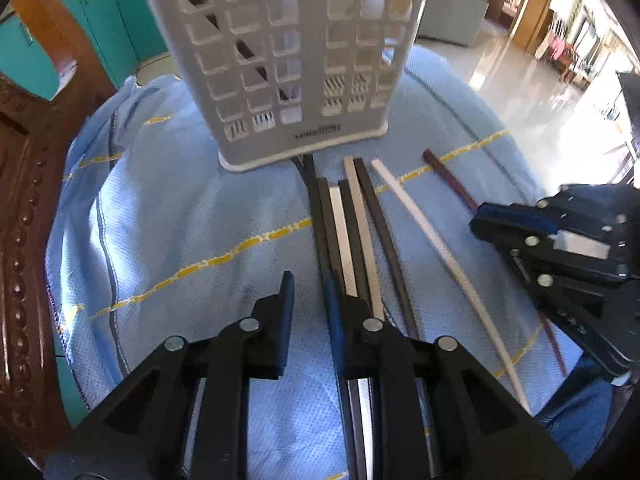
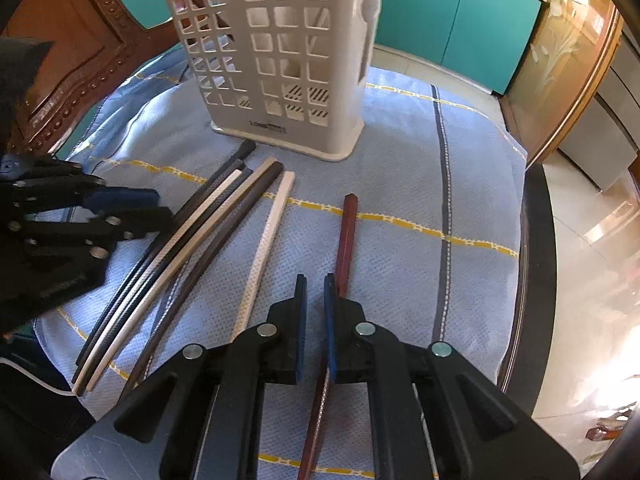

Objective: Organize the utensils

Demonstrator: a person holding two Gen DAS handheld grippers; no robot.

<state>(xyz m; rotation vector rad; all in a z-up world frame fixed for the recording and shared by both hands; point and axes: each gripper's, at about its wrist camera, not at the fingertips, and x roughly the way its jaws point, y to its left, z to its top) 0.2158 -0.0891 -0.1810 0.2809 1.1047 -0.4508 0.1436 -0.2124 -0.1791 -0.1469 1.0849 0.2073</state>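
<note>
A white slotted utensil holder [image 1: 288,56] stands upright on the blue cloth [image 1: 180,220]; it also shows in the right wrist view [image 2: 280,60]. Several black and cream chopsticks [image 1: 352,224] lie side by side in front of it, also in the right wrist view [image 2: 192,240]. One cream chopstick [image 2: 264,248] lies apart, and a red-brown chopstick [image 2: 344,236] lies further right. My left gripper [image 1: 310,292] is open, its right finger over the black-and-cream bunch. My right gripper [image 2: 316,292] is open with a narrow gap, just above the red-brown chopstick, which passes under its right finger.
The cloth covers a round table with a carved wooden frame [image 1: 24,240] on the left. Teal cabinets [image 2: 460,20] stand behind. The table's dark edge [image 2: 536,280] drops to a shiny floor on the right.
</note>
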